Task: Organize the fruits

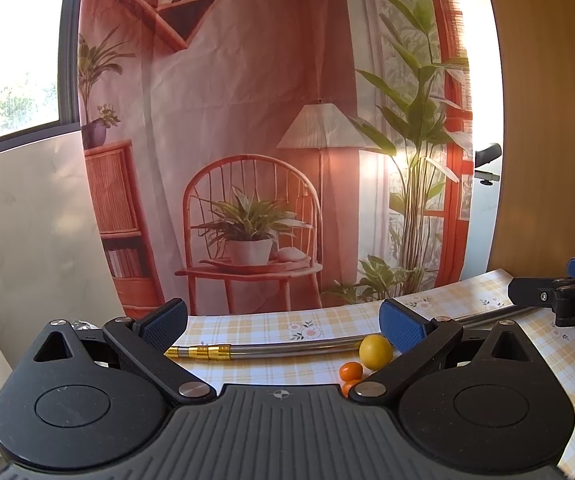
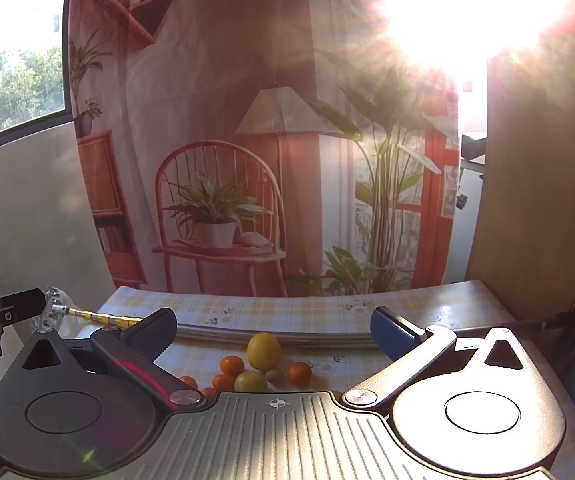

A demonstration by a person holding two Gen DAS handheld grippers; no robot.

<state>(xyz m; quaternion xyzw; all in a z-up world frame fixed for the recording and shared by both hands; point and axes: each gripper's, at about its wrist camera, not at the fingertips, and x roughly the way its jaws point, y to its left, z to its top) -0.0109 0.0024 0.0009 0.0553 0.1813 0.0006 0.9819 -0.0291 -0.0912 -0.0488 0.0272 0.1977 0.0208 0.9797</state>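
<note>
Metal rod (image 2: 271,338) just behind fruits (image 2: 263,351)

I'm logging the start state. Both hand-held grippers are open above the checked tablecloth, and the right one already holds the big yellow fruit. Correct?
Not quite. The right hand-held gripper holds nothing: the right wrist view shows the big yellow fruit lying on the checked tablecloth among the small orange fruits. Both are open; the left hand-held gripper too.
</note>
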